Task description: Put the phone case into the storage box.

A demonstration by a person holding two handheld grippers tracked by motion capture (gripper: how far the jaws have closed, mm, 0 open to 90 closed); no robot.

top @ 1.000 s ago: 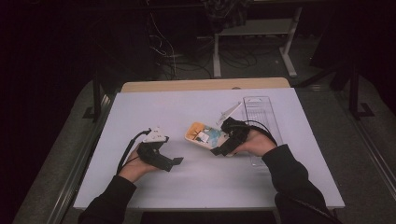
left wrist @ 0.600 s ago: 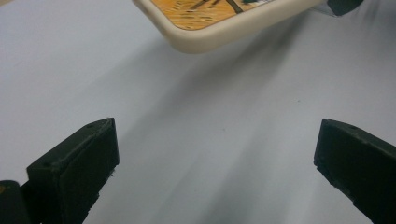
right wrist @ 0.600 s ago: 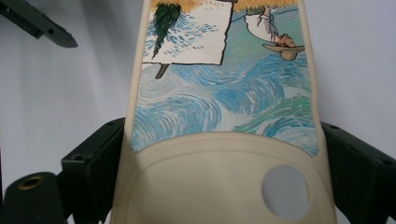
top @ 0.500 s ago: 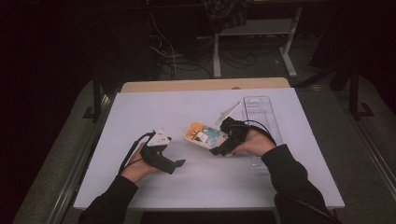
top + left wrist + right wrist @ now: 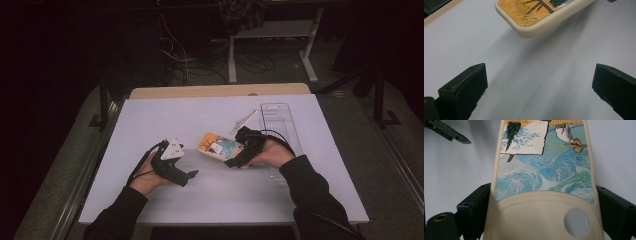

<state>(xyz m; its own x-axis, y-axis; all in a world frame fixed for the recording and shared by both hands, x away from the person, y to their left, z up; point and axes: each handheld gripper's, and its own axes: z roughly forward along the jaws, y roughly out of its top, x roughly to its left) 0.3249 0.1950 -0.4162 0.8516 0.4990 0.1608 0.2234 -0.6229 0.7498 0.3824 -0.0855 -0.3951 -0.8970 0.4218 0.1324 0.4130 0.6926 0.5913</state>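
Note:
A cream phone case (image 5: 215, 145) printed with a painted scene of blue swirls and an orange field hangs just above the white table (image 5: 200, 205), near its middle. My right gripper (image 5: 235, 156) is shut on its right end. In the right gripper view both black jaws press the case (image 5: 541, 175) by its long edges, near the camera hole. My left gripper (image 5: 189, 176) sits low at the table's left, pointing toward the case, with its jaws wide open and nothing between them. The case's corner (image 5: 541, 15) floats ahead of the left gripper (image 5: 540, 72).
A clear plastic tray (image 5: 277, 120) lies at the back right, with a thin white strip (image 5: 245, 120) beside it. A wooden board (image 5: 220, 91) borders the table's far edge. One jaw of the left gripper (image 5: 449, 132) shows beyond the case.

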